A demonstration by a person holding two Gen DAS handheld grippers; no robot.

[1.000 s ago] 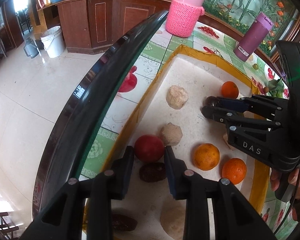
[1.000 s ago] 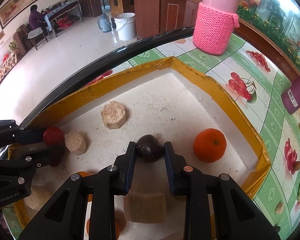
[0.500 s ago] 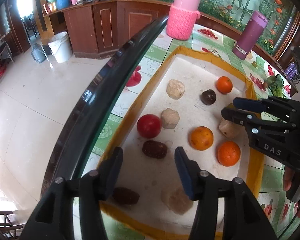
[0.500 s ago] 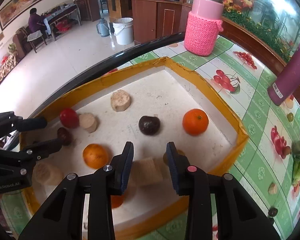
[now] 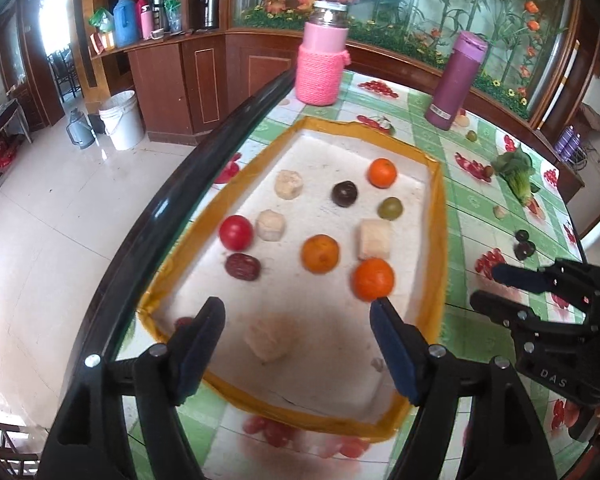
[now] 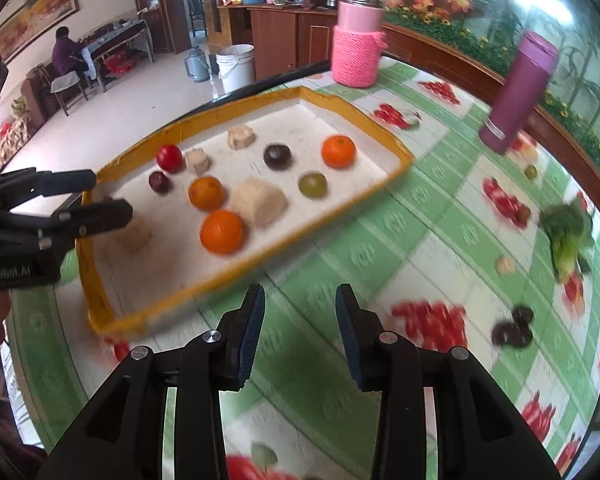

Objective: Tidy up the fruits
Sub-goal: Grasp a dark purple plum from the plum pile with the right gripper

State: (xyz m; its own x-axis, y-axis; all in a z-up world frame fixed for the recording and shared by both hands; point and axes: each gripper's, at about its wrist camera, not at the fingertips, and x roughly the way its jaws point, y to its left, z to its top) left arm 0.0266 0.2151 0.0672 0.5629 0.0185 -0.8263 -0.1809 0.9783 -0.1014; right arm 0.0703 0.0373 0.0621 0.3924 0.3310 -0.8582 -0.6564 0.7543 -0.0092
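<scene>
Fruits (image 5: pixel 320 253) inside tray (image 5: pixel 440 216), flask (image 5: pixel 456 80) behind it

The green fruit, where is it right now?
The green fruit lies in the tray, near its right wall in the left wrist view, between the far orange and the pale block, with the dark round fruit to its left.

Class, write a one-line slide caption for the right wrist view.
Open right gripper over the tablecloth beside a yellow-rimmed tray of fruit; open left gripper at its end.
</scene>
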